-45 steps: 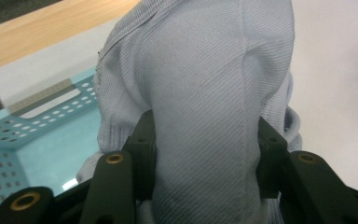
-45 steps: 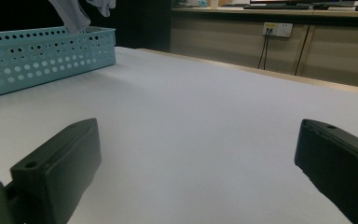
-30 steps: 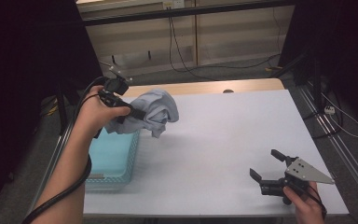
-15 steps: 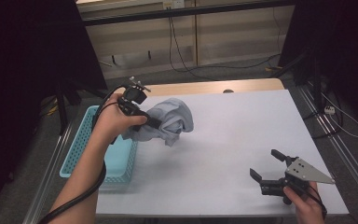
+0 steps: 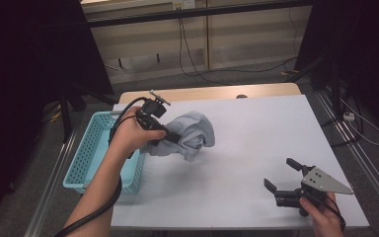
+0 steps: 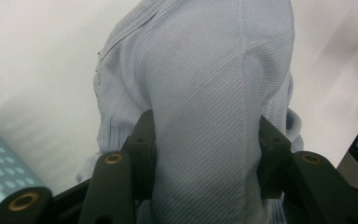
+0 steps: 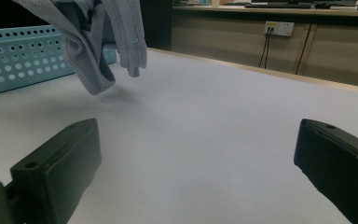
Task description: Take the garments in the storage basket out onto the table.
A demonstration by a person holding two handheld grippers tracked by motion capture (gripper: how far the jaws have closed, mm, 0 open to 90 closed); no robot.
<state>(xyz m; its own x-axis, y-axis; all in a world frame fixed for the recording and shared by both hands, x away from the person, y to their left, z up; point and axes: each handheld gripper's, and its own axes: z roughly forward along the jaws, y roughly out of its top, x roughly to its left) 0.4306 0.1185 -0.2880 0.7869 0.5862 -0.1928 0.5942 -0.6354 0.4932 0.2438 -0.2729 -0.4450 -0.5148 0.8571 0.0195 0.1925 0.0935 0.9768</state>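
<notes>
Garment: one, a pale grey-blue ribbed knit garment, bunched. It hangs from the left tongs above the white table, just right of the basket, its loose folds and a cuff dangling free; the right gripper view shows the lowest fold clear of the table top with a faint shadow beneath. In the left gripper view the cloth fills the gap between the two black jaws, which press on it from both sides: gripped.

Basket: one, a turquoise plastic basket with perforated walls, at the left edge of the table. Contents: the visible part of its floor holds nothing; the nearer part is hidden behind the person's left forearm, so that part cannot be told.

Tongs: two pairs. Left tongs, held in the left hand, closed on the garment. Right tongs, held in the right hand at the near right corner of the table, jaws spread wide with nothing between them; well apart from the garment.

Table: one, white-topped with a wooden far edge.
</notes>
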